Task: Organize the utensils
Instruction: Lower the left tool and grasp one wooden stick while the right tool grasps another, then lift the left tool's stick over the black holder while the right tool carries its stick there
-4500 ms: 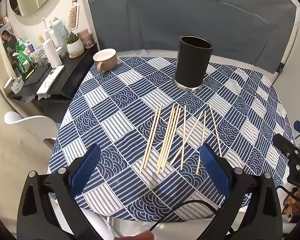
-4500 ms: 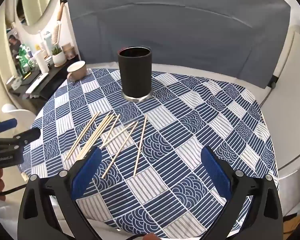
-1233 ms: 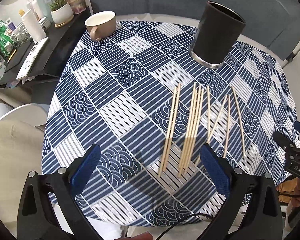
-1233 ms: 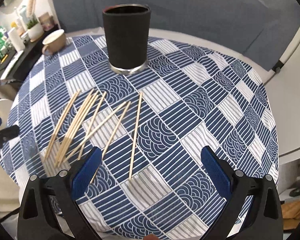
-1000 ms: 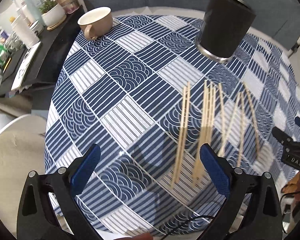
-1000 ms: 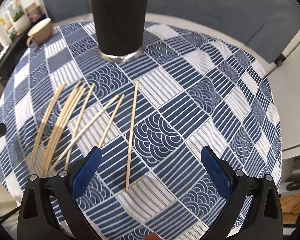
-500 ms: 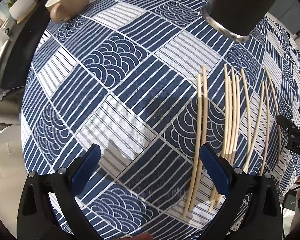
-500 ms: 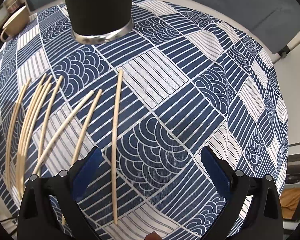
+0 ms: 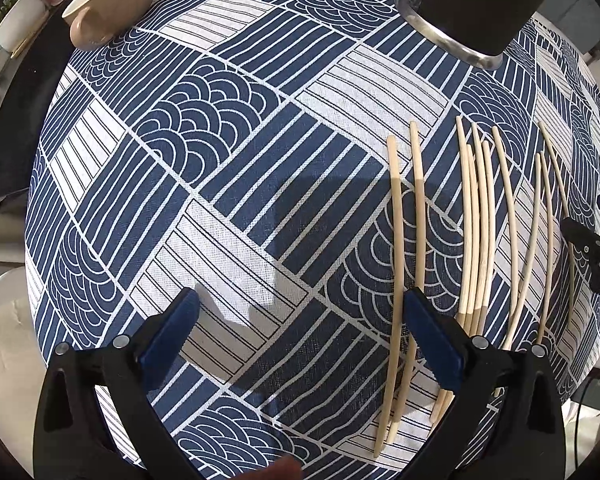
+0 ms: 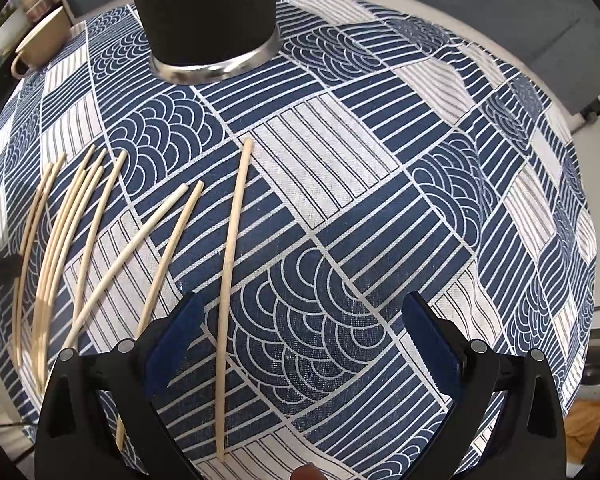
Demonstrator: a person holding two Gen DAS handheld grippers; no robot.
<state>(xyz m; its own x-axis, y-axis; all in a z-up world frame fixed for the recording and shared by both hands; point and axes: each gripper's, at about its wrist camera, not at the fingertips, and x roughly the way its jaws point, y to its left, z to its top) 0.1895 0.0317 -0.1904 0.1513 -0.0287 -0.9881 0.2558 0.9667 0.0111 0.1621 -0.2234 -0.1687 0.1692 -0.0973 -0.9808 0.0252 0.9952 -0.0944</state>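
Both claws wide apart, empty. Right claw (image 10: 300,334) straddles lone chopstick (image 10: 233,280); thin stick on table (image 10: 440,208) cloth could roll/slip on pinch. Left claw (image 9: 300,334) w/ pad over leftmost pair (image 9: 406,216), risk nudging.

A round table with a blue and white cloth (image 10: 380,208) holds a black cup (image 10: 204,8) far ahead, thin wooden sticks (image 10: 232,240) near the grippers, and a tan mug (image 9: 108,4) far left.
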